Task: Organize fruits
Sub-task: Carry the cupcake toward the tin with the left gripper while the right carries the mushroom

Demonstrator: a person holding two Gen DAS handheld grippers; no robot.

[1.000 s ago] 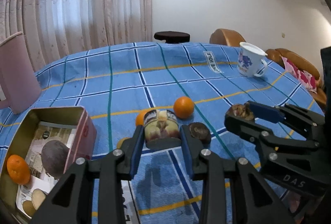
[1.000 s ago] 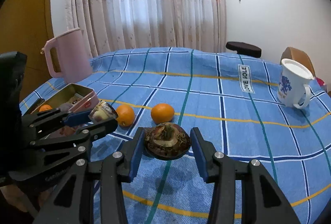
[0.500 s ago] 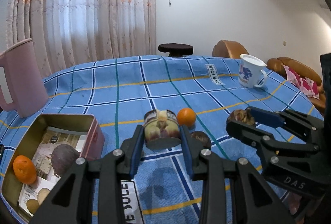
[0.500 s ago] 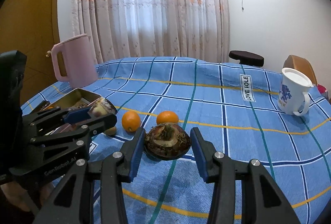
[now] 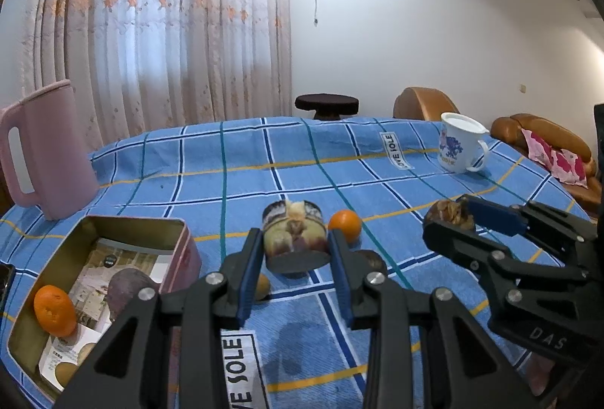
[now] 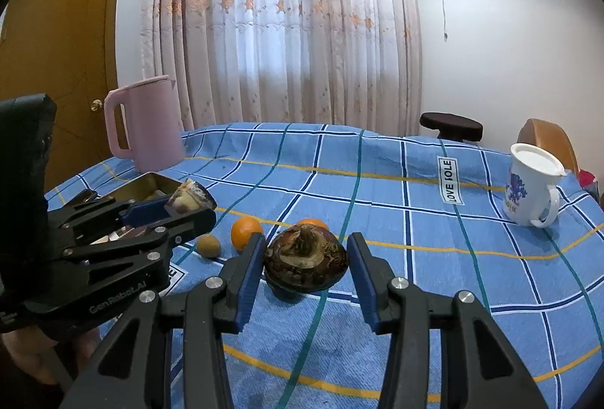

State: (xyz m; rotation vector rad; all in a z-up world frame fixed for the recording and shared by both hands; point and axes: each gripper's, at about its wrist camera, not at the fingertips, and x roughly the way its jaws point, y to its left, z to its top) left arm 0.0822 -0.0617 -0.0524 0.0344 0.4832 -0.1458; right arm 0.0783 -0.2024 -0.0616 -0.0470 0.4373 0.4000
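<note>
A curtained room with a white wall frames a tabletop under a blue checked cloth. Both tools are loaded: the left tool clamps a cut piece of fruit, and the right tool grips a dark brown fruit half, both lifted clear of the cloth. The step in hand looks like carrying fruit to the tin box at the tabletop's left edge; next, each tool needs to swing over its open top and release. Only the left view looks into the box, showing an orange and a purple fruit inside. The right view alone shows two loose oranges and a small brown fruit together on the cloth.
</note>
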